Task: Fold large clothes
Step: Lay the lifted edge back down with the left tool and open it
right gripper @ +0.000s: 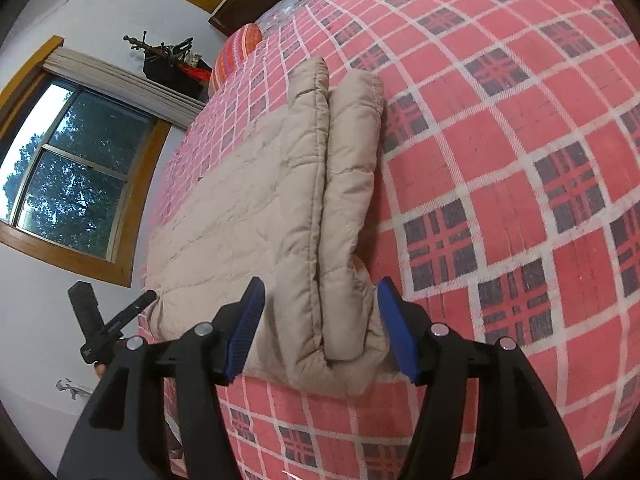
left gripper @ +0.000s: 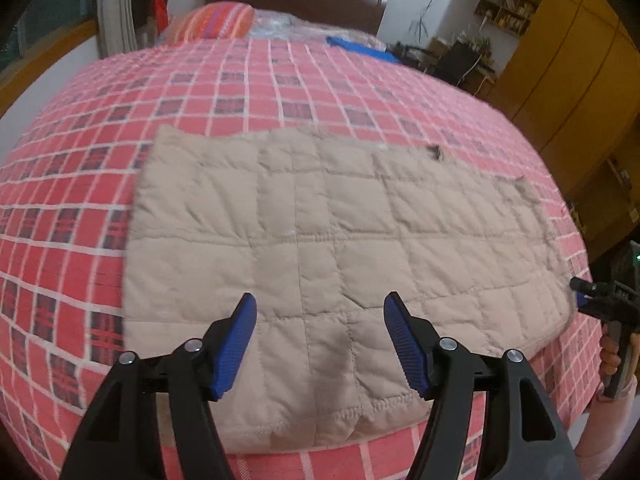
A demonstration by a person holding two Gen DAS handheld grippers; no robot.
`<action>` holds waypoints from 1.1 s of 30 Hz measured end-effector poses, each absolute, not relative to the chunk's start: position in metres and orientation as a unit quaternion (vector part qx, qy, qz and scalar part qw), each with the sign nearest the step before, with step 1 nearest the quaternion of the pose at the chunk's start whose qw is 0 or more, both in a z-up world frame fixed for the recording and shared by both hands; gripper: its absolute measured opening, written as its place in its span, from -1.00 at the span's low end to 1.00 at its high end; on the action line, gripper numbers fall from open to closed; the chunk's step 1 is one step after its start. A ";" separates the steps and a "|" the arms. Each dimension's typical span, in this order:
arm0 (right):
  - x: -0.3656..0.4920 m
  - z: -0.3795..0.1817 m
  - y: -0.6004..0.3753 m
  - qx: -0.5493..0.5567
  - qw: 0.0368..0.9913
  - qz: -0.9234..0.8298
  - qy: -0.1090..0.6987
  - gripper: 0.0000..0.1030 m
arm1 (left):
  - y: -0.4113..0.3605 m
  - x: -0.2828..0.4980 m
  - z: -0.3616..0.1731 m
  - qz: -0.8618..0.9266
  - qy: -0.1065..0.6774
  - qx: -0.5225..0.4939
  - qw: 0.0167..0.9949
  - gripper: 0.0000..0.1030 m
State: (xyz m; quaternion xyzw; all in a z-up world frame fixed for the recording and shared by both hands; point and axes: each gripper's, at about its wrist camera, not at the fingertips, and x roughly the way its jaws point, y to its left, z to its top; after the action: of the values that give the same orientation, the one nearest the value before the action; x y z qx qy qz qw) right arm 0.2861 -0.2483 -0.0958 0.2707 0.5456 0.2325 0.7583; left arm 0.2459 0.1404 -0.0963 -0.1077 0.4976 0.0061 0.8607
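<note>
Beige quilted jacket (left gripper: pixel 320 240) spread on the plaid bed (left gripper: pixel 80 240): puffy, light, limp, probably slippery. Best pinched at the doubled hem edge. Both grippers' fingers (right gripper: pixel 248 328) spread, empty.

A bed (left gripper: pixel 280 80) is carrying everything, its red plaid cover (right gripper: pixel 500 152) stretching across the whole top and hanging over the near edge. A beige quilted garment (left gripper: pixel 320 240) is lying flat on the cover near that edge, folded into a rough rectangle; from the right wrist view its layers are showing stacked at the near end. At the head, a striped pillow (left gripper: pixel 216 20) is resting on the cover, with clear plastic (left gripper: pixel 280 24) and something blue (left gripper: pixel 360 48) lying just beside it, well apart from the garment.
</note>
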 end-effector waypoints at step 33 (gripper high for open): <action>0.303 -0.106 -0.216 0.277 0.744 0.248 0.555 -0.45 | 0.138 0.250 -0.125 0.000 0.508 -0.097 0.856 0.33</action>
State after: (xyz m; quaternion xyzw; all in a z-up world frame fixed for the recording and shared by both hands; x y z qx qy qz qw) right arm 0.3034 -0.2160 -0.1062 0.2767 0.5549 0.2481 0.7443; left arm 0.2498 0.1377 -0.1250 -0.0970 0.5075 0.0004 0.8562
